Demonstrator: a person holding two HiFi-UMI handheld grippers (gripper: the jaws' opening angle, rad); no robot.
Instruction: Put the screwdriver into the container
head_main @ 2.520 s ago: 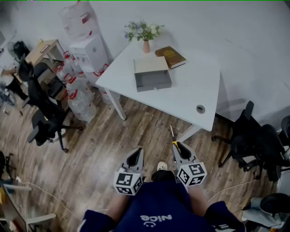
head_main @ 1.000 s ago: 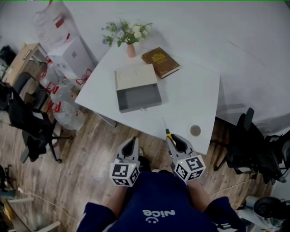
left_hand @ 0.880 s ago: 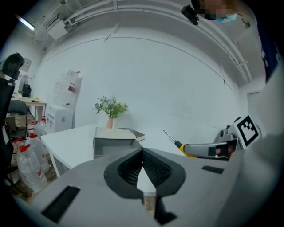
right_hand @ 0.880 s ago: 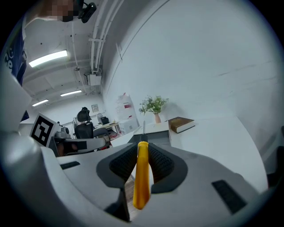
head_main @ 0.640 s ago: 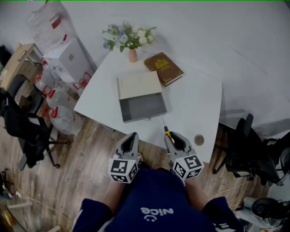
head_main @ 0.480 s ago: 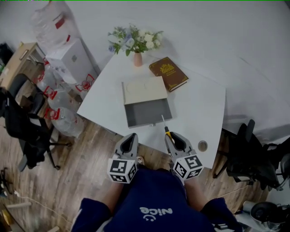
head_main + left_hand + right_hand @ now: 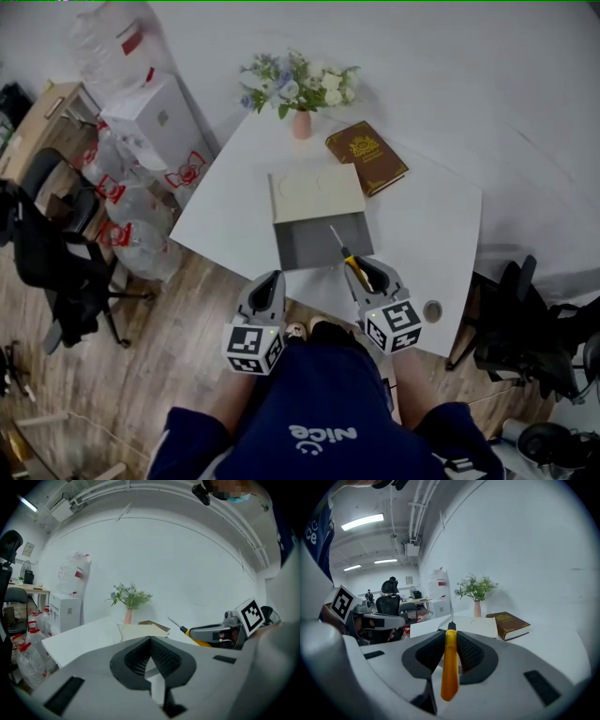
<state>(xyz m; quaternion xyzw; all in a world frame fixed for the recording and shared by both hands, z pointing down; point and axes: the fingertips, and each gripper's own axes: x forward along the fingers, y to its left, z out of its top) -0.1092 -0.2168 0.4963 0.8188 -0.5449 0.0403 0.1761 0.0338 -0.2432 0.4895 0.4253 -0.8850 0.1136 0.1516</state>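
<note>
On the white table [image 7: 422,234] stands the container [image 7: 322,243], a grey open box with a cream lid part behind it. My right gripper [image 7: 367,273] is shut on the yellow handle of the screwdriver [image 7: 353,266]. It is held over the table's near edge, and the thin shaft reaches over the container's near right part. The right gripper view shows the handle [image 7: 450,667] clamped between the ribbed pads, with the container [image 7: 473,626] ahead. My left gripper [image 7: 271,282] hangs by the table's near edge, left of the container, shut with nothing in it [image 7: 150,640].
A brown book [image 7: 367,157] and a vase of flowers [image 7: 300,117] stand behind the container. A round cable hole [image 7: 432,310] is at the table's near right corner. Water bottles [image 7: 131,211], a white box [image 7: 157,114] and office chairs [image 7: 56,272] crowd the left; another chair [image 7: 530,323] stands right.
I have come up to the table. The right gripper has carried the screwdriver forward from over the floor to above the container's near edge. The left gripper stays shut alongside.
</note>
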